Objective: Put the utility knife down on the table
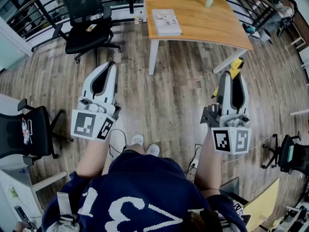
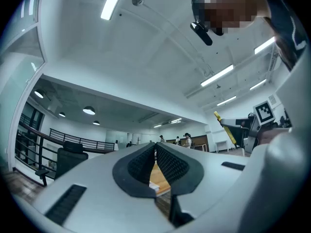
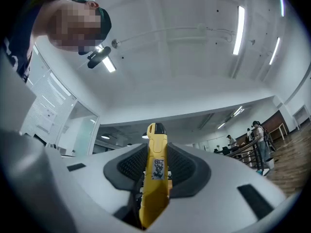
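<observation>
A yellow utility knife (image 3: 156, 174) stands upright between the black pads of my right gripper (image 3: 156, 152), which is shut on it; its black-tipped end pokes out past the fingertips. From above, the knife (image 1: 235, 67) sticks forward out of the right gripper (image 1: 232, 75), pointing toward the wooden table (image 1: 203, 25). That table lies ahead, some way off. My left gripper (image 1: 111, 65) is held at about the same height on the left. Its pads (image 2: 167, 161) meet at the tip with nothing between them. Both grippers are up in the air, tilted a little upward.
A white book (image 1: 166, 21) and a small pale object (image 1: 209, 2) lie on the table. A black office chair (image 1: 87, 25) stands left of it, another chair (image 1: 21, 134) at the left edge. Wood floor lies between me and the table, with railings behind it.
</observation>
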### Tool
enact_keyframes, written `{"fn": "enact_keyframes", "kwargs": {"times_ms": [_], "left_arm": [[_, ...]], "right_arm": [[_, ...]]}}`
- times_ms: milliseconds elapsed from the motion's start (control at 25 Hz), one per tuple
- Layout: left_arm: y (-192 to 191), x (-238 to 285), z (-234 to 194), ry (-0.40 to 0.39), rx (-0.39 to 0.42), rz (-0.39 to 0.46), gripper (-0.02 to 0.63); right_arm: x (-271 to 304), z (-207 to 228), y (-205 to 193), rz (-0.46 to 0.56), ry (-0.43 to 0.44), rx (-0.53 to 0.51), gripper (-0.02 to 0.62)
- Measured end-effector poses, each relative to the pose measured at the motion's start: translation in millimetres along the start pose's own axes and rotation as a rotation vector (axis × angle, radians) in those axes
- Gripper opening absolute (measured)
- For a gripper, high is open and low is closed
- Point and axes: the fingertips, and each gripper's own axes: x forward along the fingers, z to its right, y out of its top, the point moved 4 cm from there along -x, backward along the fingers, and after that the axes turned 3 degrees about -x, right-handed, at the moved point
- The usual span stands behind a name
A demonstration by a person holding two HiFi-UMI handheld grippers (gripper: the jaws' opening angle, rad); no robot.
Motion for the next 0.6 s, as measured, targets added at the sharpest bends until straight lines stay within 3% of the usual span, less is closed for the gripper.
{"fn": "enact_keyframes", "kwargs": {"times_ms": [240, 600], "left_arm": [[8, -22, 22, 0.041, -0.038, 0.053, 0.023], [7, -23, 42, 0.055, 0.006, 0.032, 0.023]], "right_arm": [[-24, -3, 12, -0.010, 0.042, -0.011, 0.140], [-35, 12, 14, -0.001, 0.066, 0.053, 0.140]]}}
